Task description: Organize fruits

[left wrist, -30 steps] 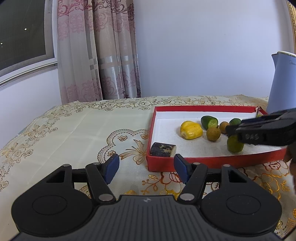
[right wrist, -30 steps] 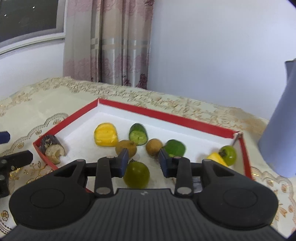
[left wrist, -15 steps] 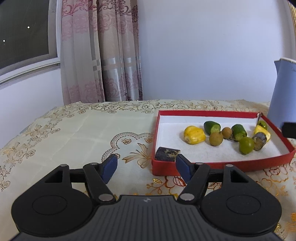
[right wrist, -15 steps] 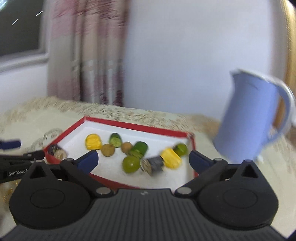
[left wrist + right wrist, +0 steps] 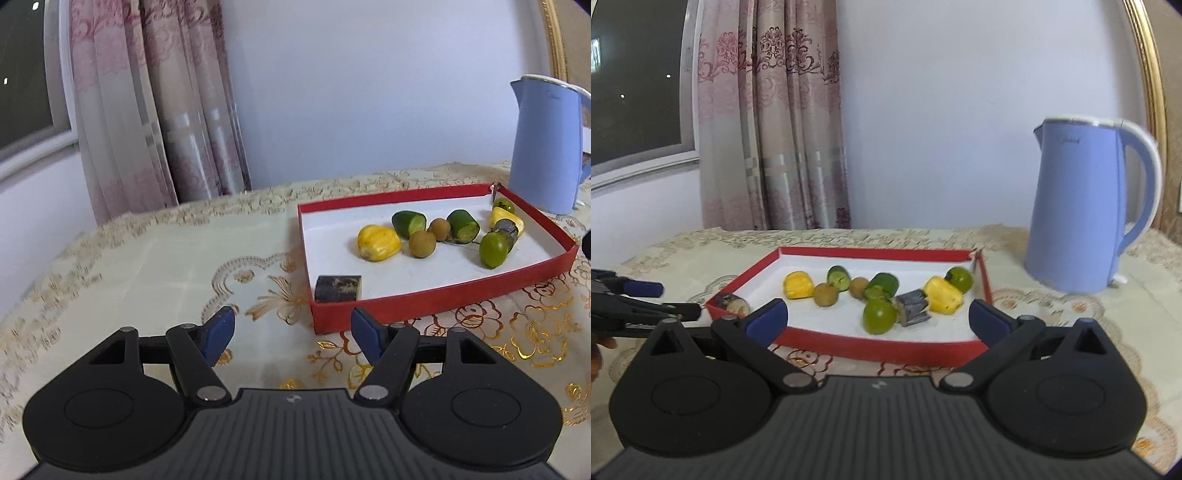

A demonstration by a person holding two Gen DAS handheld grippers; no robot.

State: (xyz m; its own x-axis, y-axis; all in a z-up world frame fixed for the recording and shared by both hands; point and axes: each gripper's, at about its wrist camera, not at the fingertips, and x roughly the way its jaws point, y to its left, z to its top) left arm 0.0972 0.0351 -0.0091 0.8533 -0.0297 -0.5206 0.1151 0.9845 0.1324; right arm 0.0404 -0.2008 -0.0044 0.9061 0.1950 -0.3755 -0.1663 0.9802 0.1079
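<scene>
Tray holds fruits, dark chunks.

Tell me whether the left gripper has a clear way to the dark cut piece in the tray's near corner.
Probably yes: the left gripper is open and empty, the dark piece sits just ahead, only the red tray wall between, low enough to reach over.

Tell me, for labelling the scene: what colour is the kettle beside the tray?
Light blue kettle with a white rim; the right wrist view shows it best.
</scene>
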